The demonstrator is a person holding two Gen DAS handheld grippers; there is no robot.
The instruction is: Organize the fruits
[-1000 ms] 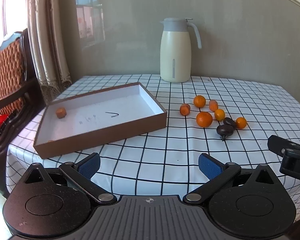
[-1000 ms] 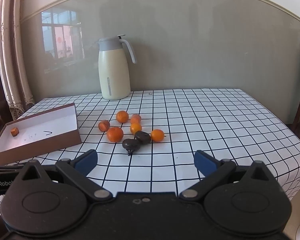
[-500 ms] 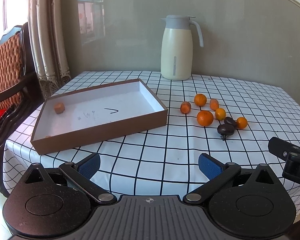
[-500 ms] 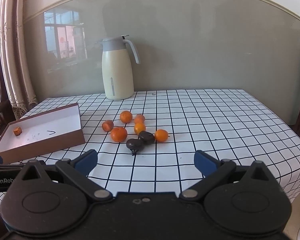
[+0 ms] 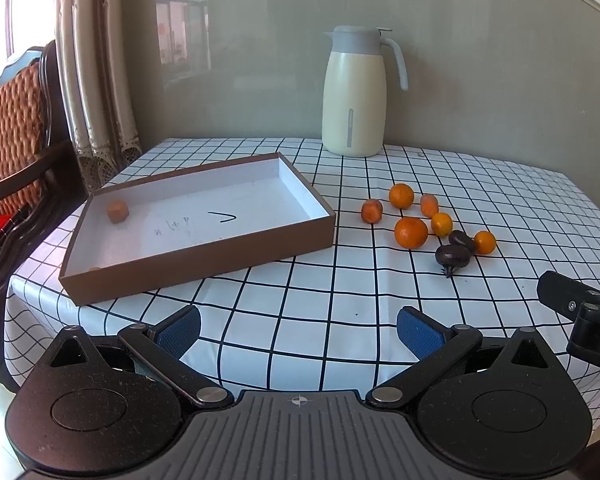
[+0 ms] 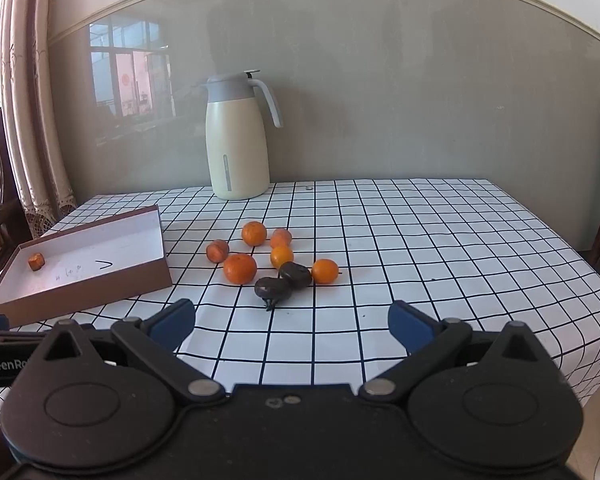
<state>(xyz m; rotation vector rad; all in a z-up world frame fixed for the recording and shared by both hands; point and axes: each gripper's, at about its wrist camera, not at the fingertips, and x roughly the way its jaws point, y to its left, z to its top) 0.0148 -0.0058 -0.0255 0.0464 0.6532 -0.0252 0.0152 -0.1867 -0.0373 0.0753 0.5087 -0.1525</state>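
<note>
Both tools gape empty above checked tablecloth; grey wall behind.

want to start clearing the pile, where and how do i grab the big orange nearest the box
Grip the big orange across its round middle, coming down from above with the right tongs, which are open and close to it. Set the fingers front and back: its box-side flank is free, but a dark fruit sits close on the right and a small reddish fruit just behind-left, so a low sideways approach would likely nudge them.

Bare cloth fronts the fruit cluster — box walls its left.
</note>
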